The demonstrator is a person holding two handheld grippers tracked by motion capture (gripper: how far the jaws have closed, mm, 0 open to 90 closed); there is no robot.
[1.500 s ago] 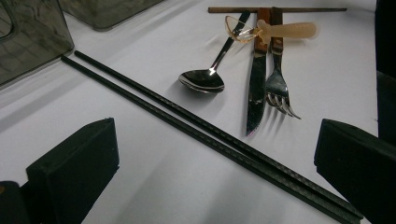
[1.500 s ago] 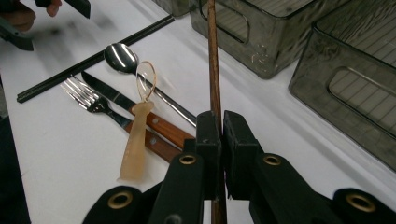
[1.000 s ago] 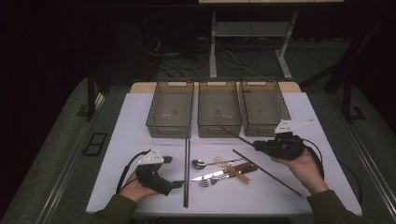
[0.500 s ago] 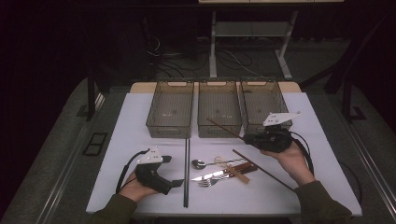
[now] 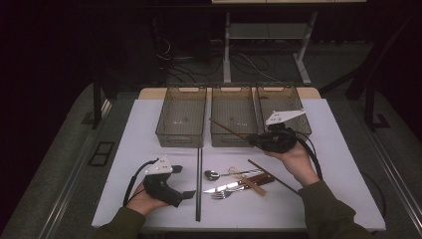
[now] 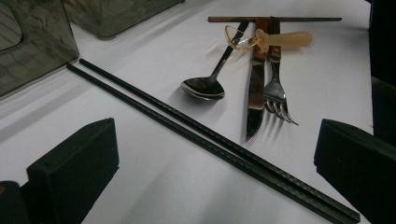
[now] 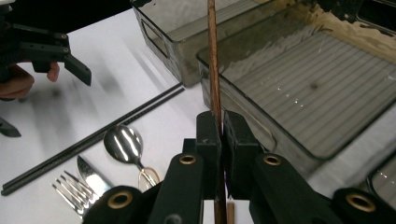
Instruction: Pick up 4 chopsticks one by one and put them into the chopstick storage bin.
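No readable text, labels or numbers anywhere.

In the right gripper view we lose the brown chopstick at the top edge, and its lower end is hidden behind the right tongs. Beside it, the fork and knife are cut off at the bottom. In the left gripper view the 2 black chopsticks run out at the lower right.

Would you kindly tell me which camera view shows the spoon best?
The left gripper view: the spoon lies whole and sharp beside the knife. The right gripper view shows its bowl, handle partly hidden; the high view shows it small.
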